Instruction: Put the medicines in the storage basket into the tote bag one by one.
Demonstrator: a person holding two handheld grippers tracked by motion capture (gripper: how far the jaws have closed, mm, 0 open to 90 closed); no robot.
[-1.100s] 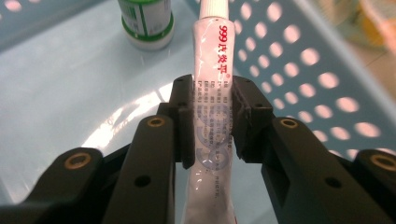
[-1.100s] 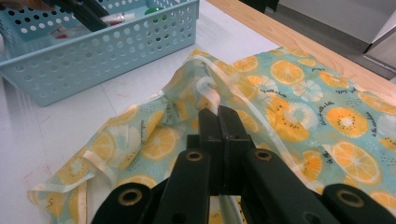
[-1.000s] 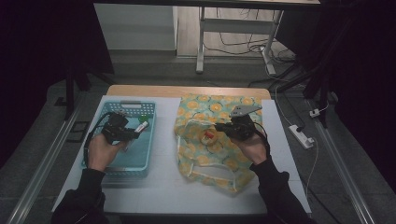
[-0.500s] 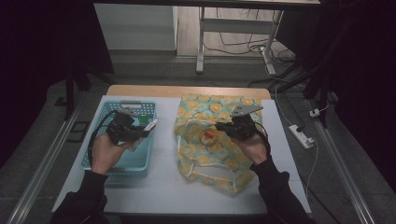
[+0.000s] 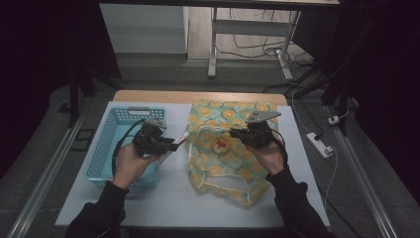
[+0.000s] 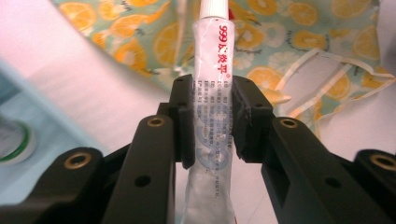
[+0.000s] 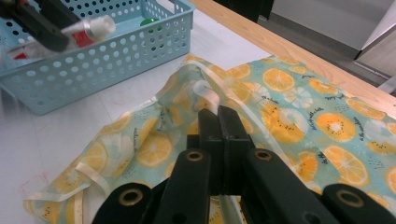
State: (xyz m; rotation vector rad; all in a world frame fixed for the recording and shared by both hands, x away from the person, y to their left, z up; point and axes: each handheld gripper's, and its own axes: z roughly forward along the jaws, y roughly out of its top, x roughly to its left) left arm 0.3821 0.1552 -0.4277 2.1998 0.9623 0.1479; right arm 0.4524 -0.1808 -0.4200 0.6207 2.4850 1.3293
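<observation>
A white ointment tube (image 6: 211, 70) with red "999" print is clamped across its middle by my left gripper (image 6: 212, 119). In the high view this left gripper (image 5: 174, 144) hovers between the blue basket (image 5: 101, 153) and the orange-print cloth bag (image 5: 218, 166), with the tube (image 5: 182, 138) pointing its cap toward the bag. My right gripper (image 7: 219, 123) is shut on the bag's pale-trimmed rim (image 7: 205, 91) and holds it raised. From above, the right gripper (image 5: 238, 134) sits over the bag's middle. A small pale round thing with a red mark (image 5: 221, 144) lies at the bag's mouth.
The basket (image 7: 93, 60) holds a green-lidded item (image 7: 150, 22). The white table top (image 5: 163, 201) ends in a wooden strip (image 5: 198, 96) at the far edge. A power strip (image 5: 319, 144) and cables lie on the floor to the right.
My left gripper has carried the tube rightward, from above the basket to the gap beside the bag. The right gripper has stayed on the bag's rim.
</observation>
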